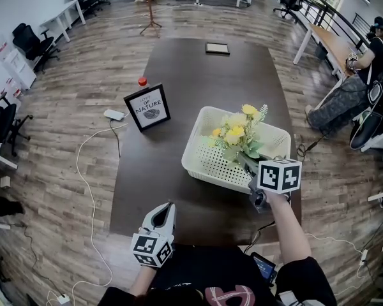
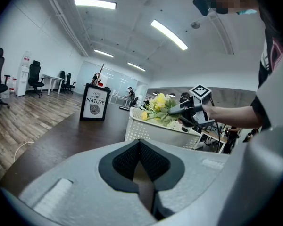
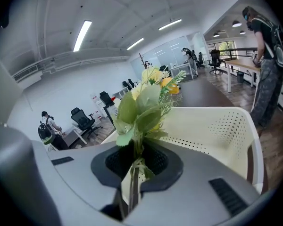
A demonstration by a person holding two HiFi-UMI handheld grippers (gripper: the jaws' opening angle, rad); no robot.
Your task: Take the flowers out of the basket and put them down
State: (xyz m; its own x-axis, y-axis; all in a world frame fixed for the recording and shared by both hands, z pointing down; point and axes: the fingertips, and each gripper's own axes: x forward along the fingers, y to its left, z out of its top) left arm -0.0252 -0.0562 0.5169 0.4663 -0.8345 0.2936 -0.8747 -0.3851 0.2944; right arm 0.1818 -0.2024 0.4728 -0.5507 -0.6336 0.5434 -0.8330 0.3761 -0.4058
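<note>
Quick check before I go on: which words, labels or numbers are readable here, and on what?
"OF NATURE": black-framed sign standing on the table; the small line above it is too blurred to read.
Flat frame at the table's far end: too small to read.
Marker cubes: square patterns only, no words.

The dark brown tabletop (image 1: 198,88) carries a white perforated basket (image 1: 212,166) near its right edge, toward the near end. A framed sign (image 1: 147,107) reading "Love of Nature" stands at the left edge, with a small red-capped thing (image 1: 142,81) just behind it. A flat dark frame (image 1: 217,48) lies at the middle of the far end
</note>
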